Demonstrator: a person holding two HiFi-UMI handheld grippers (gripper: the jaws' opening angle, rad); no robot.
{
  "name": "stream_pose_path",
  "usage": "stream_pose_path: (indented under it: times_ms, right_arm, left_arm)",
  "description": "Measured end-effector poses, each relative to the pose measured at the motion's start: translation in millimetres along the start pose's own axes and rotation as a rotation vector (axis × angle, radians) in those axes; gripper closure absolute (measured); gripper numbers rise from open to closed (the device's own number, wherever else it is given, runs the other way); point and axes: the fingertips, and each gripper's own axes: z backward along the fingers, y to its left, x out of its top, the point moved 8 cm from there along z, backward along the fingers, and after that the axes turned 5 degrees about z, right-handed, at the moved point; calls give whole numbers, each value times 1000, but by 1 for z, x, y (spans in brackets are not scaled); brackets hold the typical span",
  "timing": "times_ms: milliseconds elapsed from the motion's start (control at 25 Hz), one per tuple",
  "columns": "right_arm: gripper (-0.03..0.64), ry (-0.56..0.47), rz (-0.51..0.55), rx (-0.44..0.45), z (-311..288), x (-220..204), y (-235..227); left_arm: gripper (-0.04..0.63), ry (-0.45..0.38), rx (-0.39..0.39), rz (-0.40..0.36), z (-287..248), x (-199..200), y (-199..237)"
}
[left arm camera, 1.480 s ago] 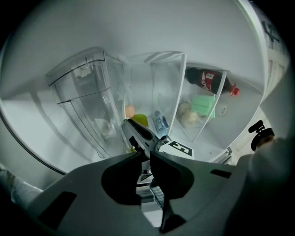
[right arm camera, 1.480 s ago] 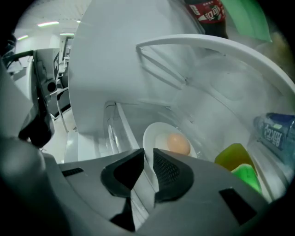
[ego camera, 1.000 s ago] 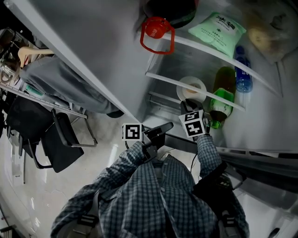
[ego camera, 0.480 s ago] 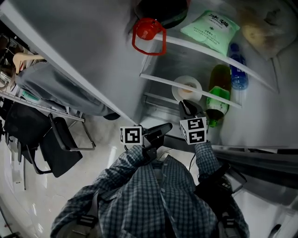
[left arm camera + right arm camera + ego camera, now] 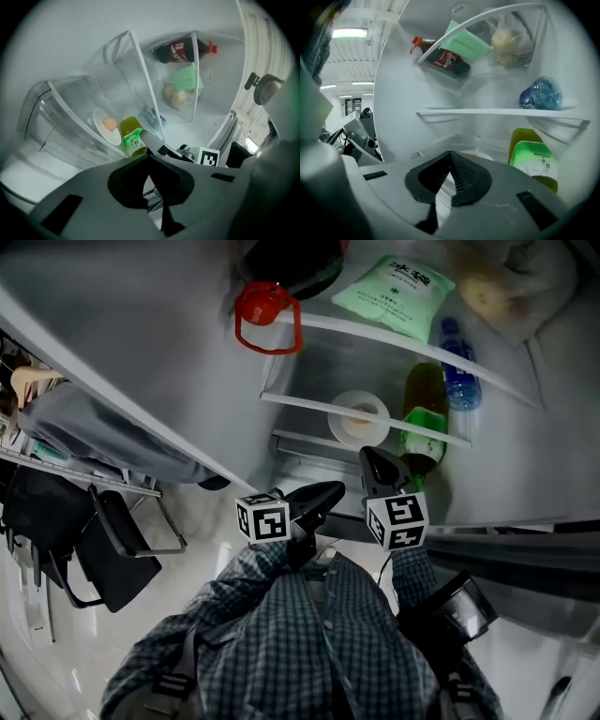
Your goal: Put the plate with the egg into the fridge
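Plate (image 5: 339,424) with egg (image 5: 109,123) sits on fridge shelf (image 5: 302,402) by green bottle (image 5: 420,427). Left tool (image 5: 333,489), right tool (image 5: 372,460) closed, empty. Back out slow, no bumping shelf.

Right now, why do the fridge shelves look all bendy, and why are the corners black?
Left gripper view: the wide lens bends the shelves and blackens the corners. Right gripper view: same bending, plus a ceiling light glaring at top left. Head view: dim and grey, with the shelves bowed too.
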Motion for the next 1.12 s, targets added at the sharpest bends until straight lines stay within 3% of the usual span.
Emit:
stream_pose_path:
  times_ms: [280,680,840,1120]
  right_arm:
    - [611,-79,-41,-55,28,3,-3]
    - [611,-245,-58,-92,43,1,4]
    - [611,-265,-44,-84,43,2,8]
    - [611,-294,-75,-92,41,8,12]
  left_arm:
    - [588,1,53,-321,-18,10,-20]
    - [588,-96,180,-719,-30,32,-40]
    - [588,-121,210,-776,-28,32,-43]
    - [588,-122,225,-783,-26,30,-42]
